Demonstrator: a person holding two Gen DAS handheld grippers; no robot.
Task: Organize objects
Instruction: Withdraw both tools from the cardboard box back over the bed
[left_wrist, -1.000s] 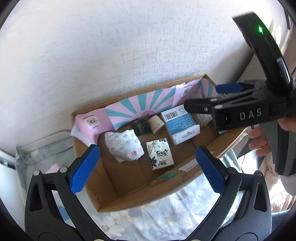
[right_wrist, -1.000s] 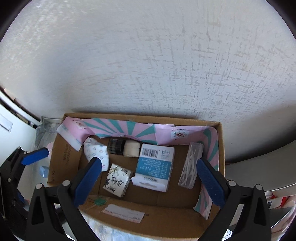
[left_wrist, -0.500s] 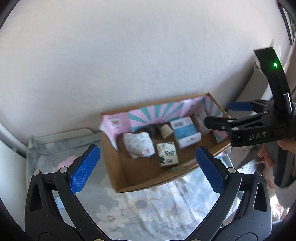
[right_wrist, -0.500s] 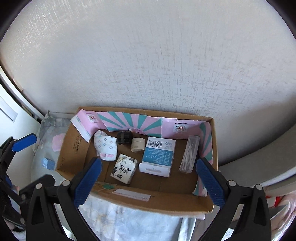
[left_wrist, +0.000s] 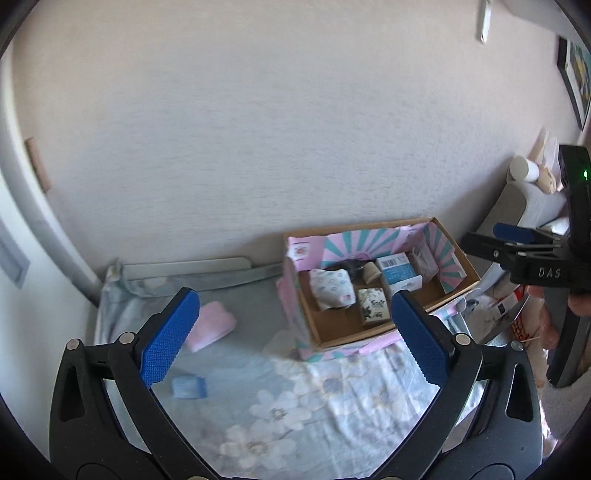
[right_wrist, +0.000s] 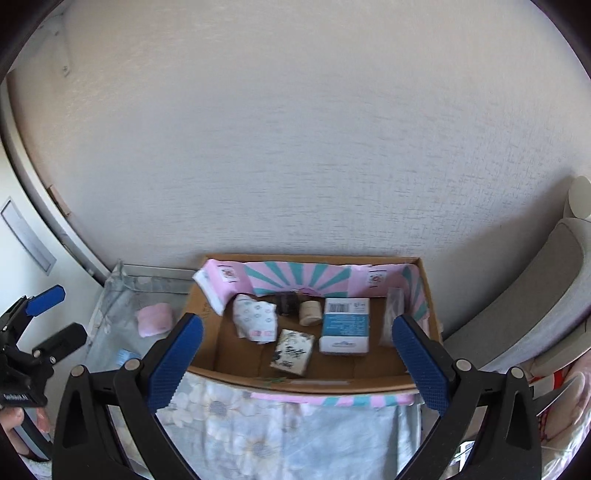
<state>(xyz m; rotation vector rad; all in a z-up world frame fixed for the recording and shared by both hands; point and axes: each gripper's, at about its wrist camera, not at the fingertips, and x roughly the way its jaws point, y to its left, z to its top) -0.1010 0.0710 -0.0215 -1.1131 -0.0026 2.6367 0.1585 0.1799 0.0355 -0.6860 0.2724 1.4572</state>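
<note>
Floral sheet (left_wrist: 295, 402) underneath; carton (right_wrist: 201, 317) at wall w/ blue box (right_wrist: 345, 325), patterned pack (right_wrist: 293, 350), wht pouch (right_wrist: 255, 320) inside. Pink pad (left_wrist: 211, 325) & sm blue packet (left_wrist: 189, 387) loose on sheet, left of carton. L claw (left_wrist: 293, 338) & R claw (right_wrist: 297, 363) both spread wide, empty, above sheet.

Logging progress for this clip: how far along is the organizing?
Mostly done: several items sit inside the cardboard box. Nothing is in hand; the left gripper and right gripper are open. Left: the pink pad and blue packet on the bedsheet.
</note>
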